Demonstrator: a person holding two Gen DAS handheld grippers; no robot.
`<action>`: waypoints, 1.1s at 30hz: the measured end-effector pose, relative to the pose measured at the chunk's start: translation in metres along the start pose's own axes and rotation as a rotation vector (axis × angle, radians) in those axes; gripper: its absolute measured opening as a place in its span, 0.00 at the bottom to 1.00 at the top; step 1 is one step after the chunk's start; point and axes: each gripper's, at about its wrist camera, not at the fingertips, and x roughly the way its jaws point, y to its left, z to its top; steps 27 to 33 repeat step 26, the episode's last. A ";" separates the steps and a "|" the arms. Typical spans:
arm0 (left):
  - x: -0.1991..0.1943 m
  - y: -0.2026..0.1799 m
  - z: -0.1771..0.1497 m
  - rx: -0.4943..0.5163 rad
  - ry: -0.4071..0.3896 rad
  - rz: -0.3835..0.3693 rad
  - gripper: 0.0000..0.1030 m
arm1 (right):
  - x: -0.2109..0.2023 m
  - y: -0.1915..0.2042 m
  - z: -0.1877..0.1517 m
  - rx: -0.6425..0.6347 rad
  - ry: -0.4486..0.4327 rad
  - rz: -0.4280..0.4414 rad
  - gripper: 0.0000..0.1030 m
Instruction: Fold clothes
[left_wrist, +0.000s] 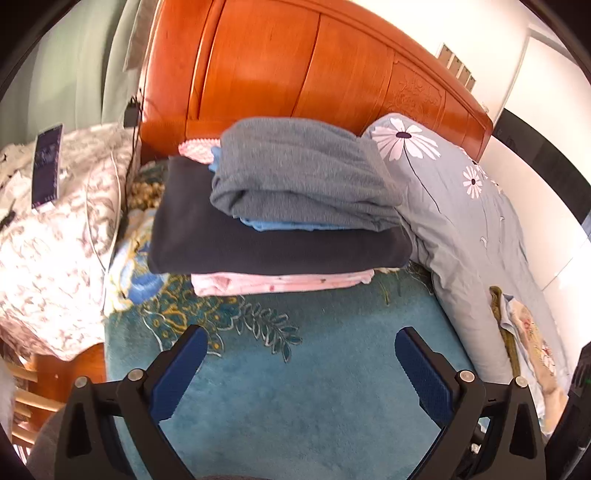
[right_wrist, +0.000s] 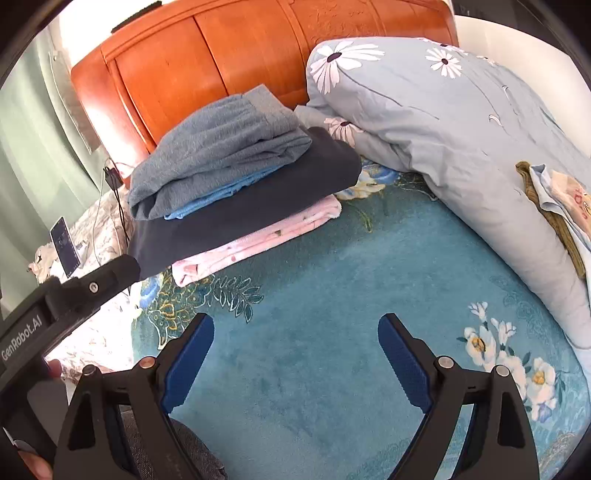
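I see the stack of folded clothes (left_wrist: 280, 218) lying on the teal floral blanket (left_wrist: 295, 387), just in front of the orange wooden headboard (left_wrist: 277, 66). From the bottom up, the stack has a pink printed garment (left_wrist: 280, 282), a wide dark navy piece (left_wrist: 258, 240), a thin light blue layer (left_wrist: 280, 224) and a bulky grey knit garment (left_wrist: 299, 173) folded over, its rounded fold facing me. The grey-blue daisy quilt (left_wrist: 461, 206) bunches against the stack's right side; a patterned pillow (left_wrist: 55, 236) lies to its left. My left gripper (left_wrist: 299, 365) hovers above the blanket short of the stack, jaws spread wide and empty. My right gripper (right_wrist: 295, 354) is likewise spread apart, holding nothing.
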 end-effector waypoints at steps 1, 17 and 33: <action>-0.001 -0.001 0.000 0.003 -0.002 0.003 1.00 | -0.001 0.000 -0.001 0.000 -0.006 0.000 0.89; 0.015 0.004 -0.003 -0.034 0.073 0.132 1.00 | 0.002 0.011 -0.016 -0.022 -0.005 -0.013 0.89; 0.023 0.020 -0.002 -0.124 0.095 0.169 1.00 | 0.008 0.017 -0.016 -0.022 0.007 -0.003 0.89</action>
